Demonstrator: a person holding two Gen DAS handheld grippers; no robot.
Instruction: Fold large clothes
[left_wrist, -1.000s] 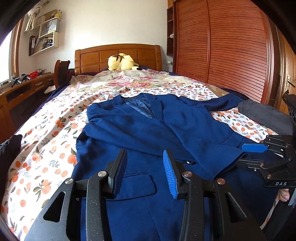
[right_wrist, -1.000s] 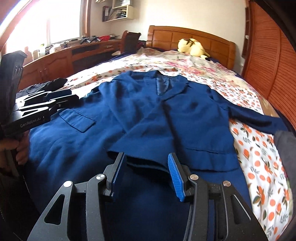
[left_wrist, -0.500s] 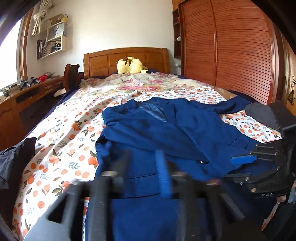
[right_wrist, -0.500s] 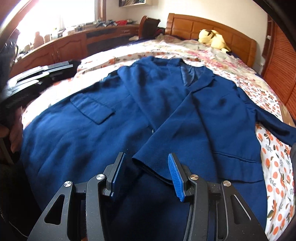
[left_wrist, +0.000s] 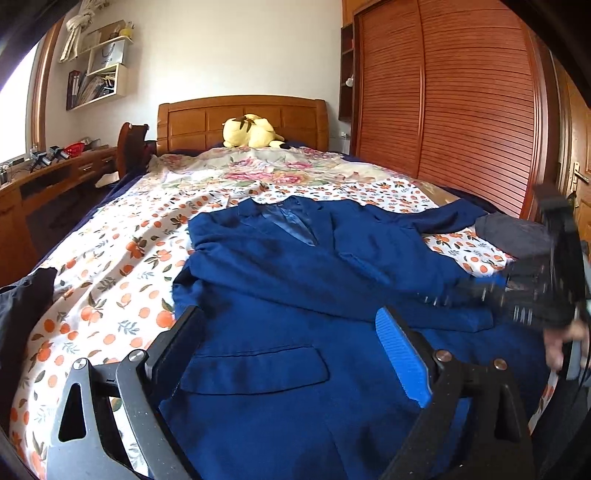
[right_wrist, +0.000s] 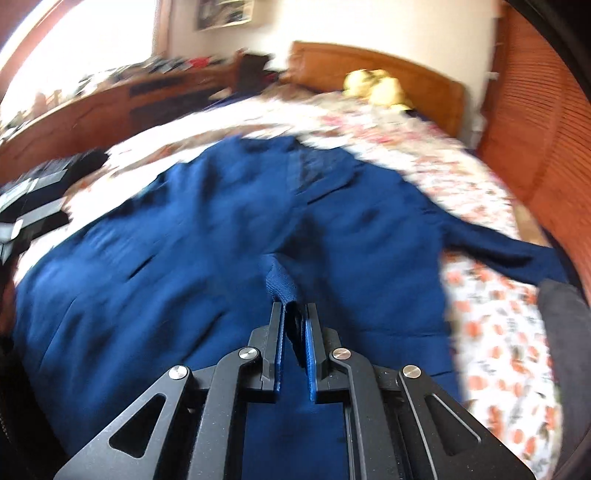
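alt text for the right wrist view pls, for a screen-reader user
The right gripper is closing, with a fold of a blue jacket pinched between its jaws. The jacket lies spread on a bed with an orange-patterned cover, and a yellow plush toy sits by the wooden headboard. The picture is motion-blurred.

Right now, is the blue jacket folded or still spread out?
Mostly spread: the blue jacket lies open across the bed, one sleeve folded over its front.
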